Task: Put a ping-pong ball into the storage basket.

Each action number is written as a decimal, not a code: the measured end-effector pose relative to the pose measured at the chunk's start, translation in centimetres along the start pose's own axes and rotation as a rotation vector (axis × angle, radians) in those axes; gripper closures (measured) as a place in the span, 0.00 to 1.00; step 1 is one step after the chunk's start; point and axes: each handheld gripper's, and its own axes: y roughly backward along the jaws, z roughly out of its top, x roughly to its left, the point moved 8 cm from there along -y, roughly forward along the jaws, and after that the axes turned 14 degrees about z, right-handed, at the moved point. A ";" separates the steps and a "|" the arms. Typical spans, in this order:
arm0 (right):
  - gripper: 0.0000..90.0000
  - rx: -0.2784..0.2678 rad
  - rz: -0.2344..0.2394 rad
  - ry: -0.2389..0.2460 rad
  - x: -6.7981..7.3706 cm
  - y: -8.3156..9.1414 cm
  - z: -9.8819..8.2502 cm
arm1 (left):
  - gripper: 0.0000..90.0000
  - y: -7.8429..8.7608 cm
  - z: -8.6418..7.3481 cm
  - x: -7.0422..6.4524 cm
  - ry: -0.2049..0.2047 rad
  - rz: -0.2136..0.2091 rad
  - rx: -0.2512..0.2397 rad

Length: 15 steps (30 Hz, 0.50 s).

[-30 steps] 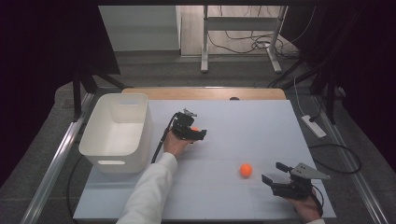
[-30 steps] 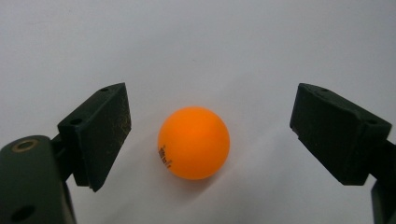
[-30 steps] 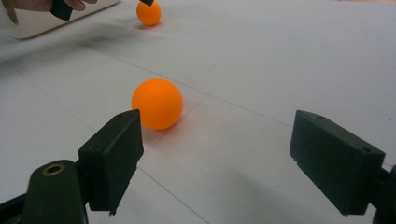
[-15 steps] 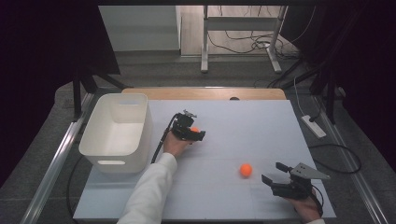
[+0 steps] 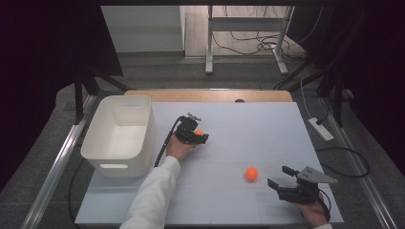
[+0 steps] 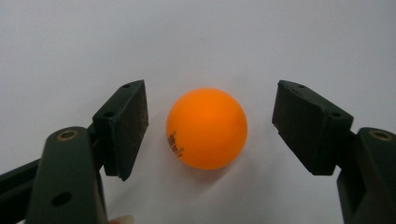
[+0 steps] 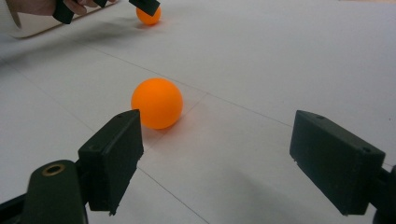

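Fingers (image 6: 126,126) of left gripper (image 6: 210,126) closing around, not touching, orange ball (image 6: 207,128).

The left gripper (image 5: 199,135) is held low over the table by the left hand (image 5: 179,149), whose white-sleeved forearm reaches up from the bottom edge. Its jaws have just been closing and stand part-way apart; a ball (image 6: 207,128) sits between the fingers (image 6: 125,123), with a gap to each pad. The right gripper (image 5: 281,175) rests low at the near right, gripped by the right hand (image 5: 310,212), jaws pointing left. Its fingers (image 7: 112,156) stand wide apart, with nothing between the pads; a second ball (image 7: 157,103) lies just beyond the left fingertip.
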 end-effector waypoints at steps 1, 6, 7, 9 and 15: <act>0.19 0.000 0.000 0.000 0.0 0.0 0.0 | 0.31 0.0 0.0 0.0 0.002 -0.001 0.001; 0.19 -0.001 0.000 0.000 0.0 0.0 0.0 | 0.34 -0.2 -0.2 0.1 0.014 -0.010 0.016; 0.19 -0.001 0.001 0.000 0.0 0.0 0.0 | 0.36 -0.2 -0.2 0.1 0.013 -0.013 0.017; 0.19 0.000 0.001 0.000 0.0 0.0 0.0 | 0.40 -0.2 -0.3 0.1 0.008 -0.015 0.019; 0.19 -0.002 -0.001 -0.001 0.0 0.0 0.0 | 0.47 -0.3 -0.3 0.0 0.008 -0.017 0.025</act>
